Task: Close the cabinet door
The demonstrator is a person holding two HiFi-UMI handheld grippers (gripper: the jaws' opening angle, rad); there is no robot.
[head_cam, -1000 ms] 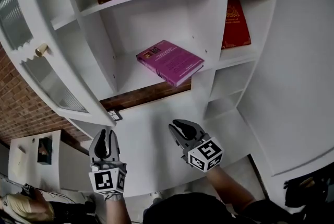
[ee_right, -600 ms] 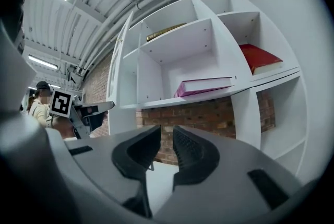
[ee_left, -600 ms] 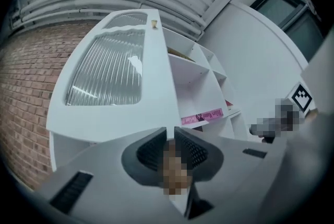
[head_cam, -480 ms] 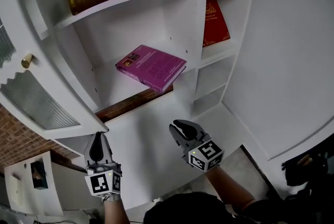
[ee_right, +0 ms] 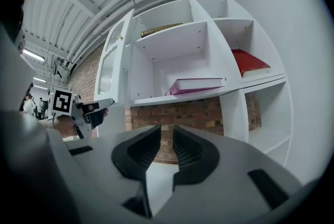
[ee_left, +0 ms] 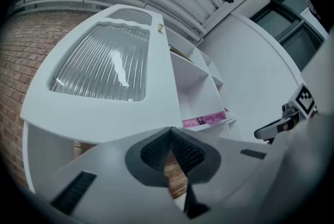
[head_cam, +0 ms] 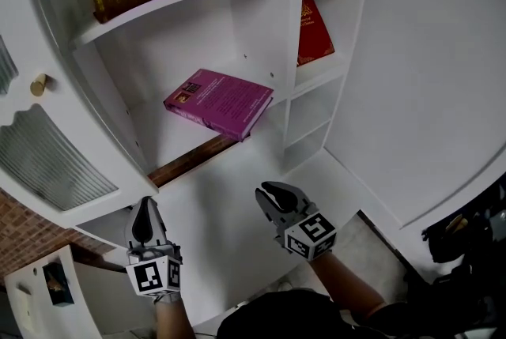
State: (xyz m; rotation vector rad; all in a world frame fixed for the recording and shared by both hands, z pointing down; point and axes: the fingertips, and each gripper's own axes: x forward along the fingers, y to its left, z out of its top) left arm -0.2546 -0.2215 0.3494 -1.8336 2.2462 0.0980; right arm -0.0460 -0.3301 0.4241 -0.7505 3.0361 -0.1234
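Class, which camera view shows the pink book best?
The head view: the pink book lies flat, its whole cover visible. The left gripper view shows only its spine; the right gripper view shows it edge-on.

You hold the grey plastic left gripper [head_cam: 145, 209] low at your left. Its black ribbed pads [ee_left: 154, 151] are pressed together at the tips, with nothing between them. The grey plastic right gripper [head_cam: 266, 190] is beside it, not touching it. Its black pads [ee_right: 136, 152] stand a narrow gap apart and are empty. Both grippers point away from you. Each cube with square markers [head_cam: 155, 277] faces you. Your right forearm [head_cam: 341, 282] is bare.
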